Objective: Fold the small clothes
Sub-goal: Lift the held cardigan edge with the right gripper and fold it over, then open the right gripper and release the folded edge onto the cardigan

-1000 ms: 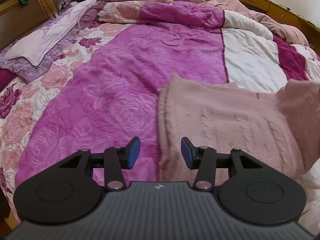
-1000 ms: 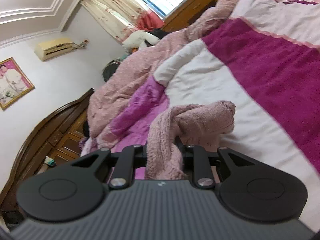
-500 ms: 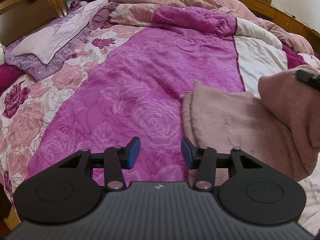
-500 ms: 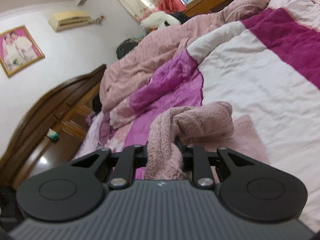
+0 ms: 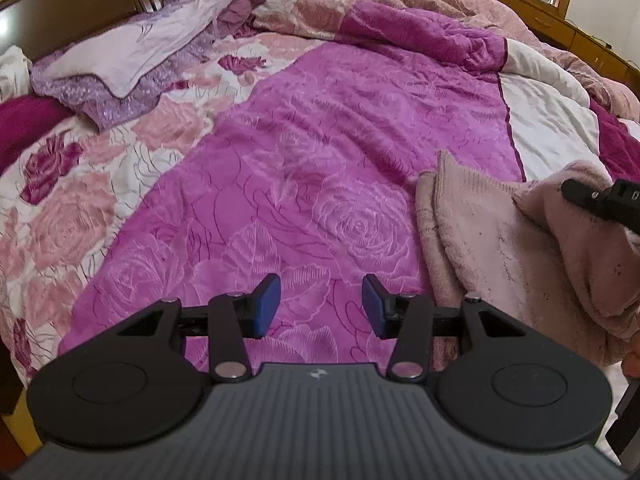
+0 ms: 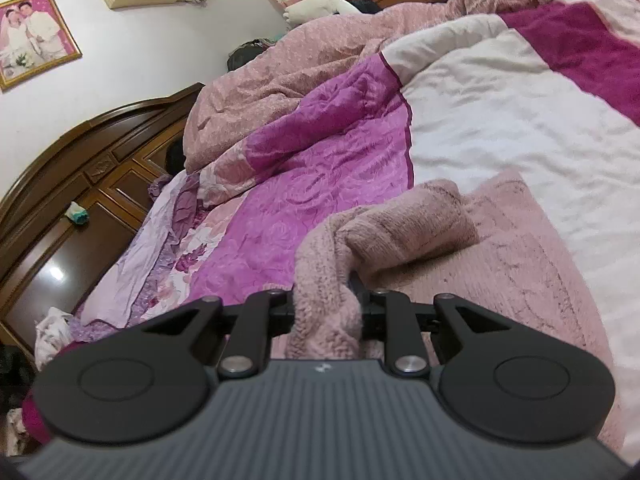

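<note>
Right gripper (image 6: 328,312) was clamped on a bunched edge of the pink knit garment (image 6: 500,264), rest of it flat on the quilt (image 5: 320,160); left gripper (image 5: 321,306) stood half open, empty, just beside the garment

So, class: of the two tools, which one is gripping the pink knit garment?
The right tool: its jaws pinch a bunched fold of the pink knit garment. The left tool stands open over the magenta quilt.

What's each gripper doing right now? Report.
Left gripper: open, empty, above the bedspread.
Right gripper: shut on the pink garment.
</note>
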A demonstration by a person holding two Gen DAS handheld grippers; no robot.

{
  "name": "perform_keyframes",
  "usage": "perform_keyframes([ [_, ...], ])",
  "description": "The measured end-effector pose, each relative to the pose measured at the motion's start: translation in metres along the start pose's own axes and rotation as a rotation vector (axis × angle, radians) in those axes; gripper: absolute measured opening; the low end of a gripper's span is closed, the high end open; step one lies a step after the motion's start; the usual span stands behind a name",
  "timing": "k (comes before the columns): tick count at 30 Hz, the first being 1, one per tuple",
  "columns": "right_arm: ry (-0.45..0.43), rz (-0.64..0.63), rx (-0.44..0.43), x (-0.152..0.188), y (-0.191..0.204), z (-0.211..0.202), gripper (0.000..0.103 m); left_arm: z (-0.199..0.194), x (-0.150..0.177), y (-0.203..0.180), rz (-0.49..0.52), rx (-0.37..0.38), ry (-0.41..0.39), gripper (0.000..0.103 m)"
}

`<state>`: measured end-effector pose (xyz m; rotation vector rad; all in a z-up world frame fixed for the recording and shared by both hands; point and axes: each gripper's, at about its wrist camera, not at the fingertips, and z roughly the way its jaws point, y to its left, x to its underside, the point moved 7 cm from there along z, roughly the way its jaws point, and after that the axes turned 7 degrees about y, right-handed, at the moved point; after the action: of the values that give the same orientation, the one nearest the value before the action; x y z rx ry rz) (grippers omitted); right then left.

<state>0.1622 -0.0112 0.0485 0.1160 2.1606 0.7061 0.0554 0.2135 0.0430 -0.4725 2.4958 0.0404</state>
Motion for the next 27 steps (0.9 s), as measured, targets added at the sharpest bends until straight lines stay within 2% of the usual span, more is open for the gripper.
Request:
perform_keyframes([
  [6,-0.029,-0.06,0.009,-0.005,0.024,-0.007,0.022,0.015,0.004,-0.001,-0.007,0.006,0.032,0.053],
  [9,0.006,-0.1,0.044,0.002,0.035,0.007,0.022,0.021,0.006,-0.002,-0.013,0.01,0.046,0.053],
  [14,0.077,-0.093,0.081,0.022,0.038,0.032,0.022,0.026,0.009,0.0,-0.02,0.008,0.057,0.053],
  [19,0.072,-0.184,0.081,0.029,0.059,0.032,0.023,0.028,0.01,0.005,-0.026,-0.005,0.057,0.053],
  [23,0.132,-0.219,0.101,0.039,0.057,0.047,0.029,0.026,0.01,0.011,-0.045,-0.005,0.055,0.053],
  [27,0.16,-0.189,0.029,0.043,0.057,0.04,0.043,0.023,0.01,0.013,-0.04,-0.014,0.05,0.053],
])
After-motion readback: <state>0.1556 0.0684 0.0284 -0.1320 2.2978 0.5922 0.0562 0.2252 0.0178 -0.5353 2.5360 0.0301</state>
